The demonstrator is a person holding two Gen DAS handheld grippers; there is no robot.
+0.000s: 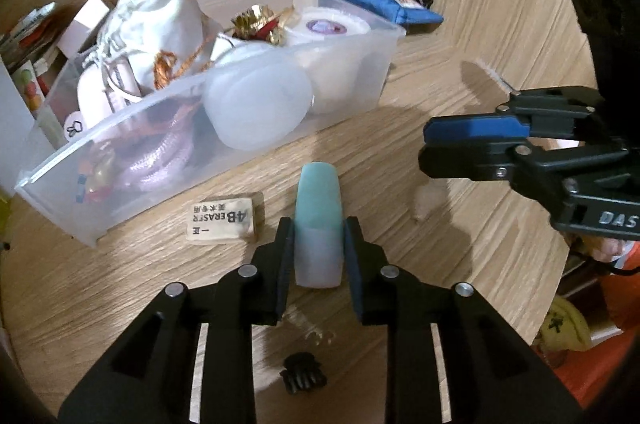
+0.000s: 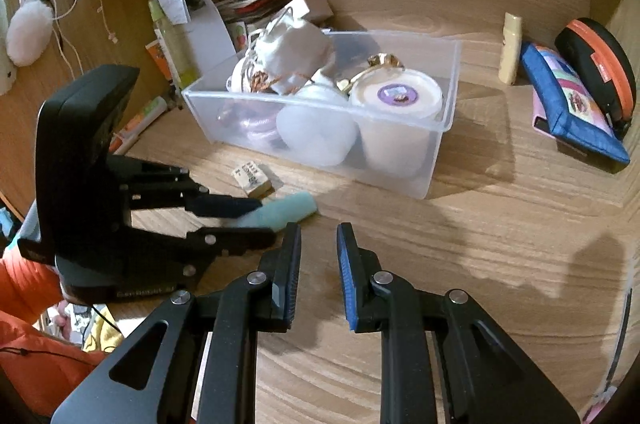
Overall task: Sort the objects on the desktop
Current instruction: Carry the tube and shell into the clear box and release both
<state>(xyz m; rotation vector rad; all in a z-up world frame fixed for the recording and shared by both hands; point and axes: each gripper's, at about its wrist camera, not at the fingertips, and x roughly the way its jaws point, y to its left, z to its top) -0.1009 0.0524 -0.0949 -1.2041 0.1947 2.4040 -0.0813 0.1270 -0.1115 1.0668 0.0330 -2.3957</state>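
Note:
My left gripper (image 1: pixel 319 244) is shut on a teal and frosted tube-shaped case (image 1: pixel 319 220), held low over the wooden desk (image 1: pixel 460 244); the case also shows in the right wrist view (image 2: pixel 280 213). A 4B eraser (image 1: pixel 222 221) lies just left of it on the desk, in front of the clear plastic bin (image 1: pixel 348 96). The bin (image 2: pixel 436 128) holds a white drawstring pouch (image 1: pixel 156 20), round frosted containers and cords. My right gripper (image 2: pixel 319 264) is open and empty, hovering over bare desk to the right of the left gripper (image 2: pixel 256 220).
A blue pencil pouch (image 2: pixel 576 108), a black and orange zip case (image 2: pixel 600 72) and a small cream bottle (image 2: pixel 510 48) sit at the back right. Books, boxes and bottles (image 2: pixel 176 44) crowd the back left. A small black clip (image 1: pixel 303 374) lies on the desk near me.

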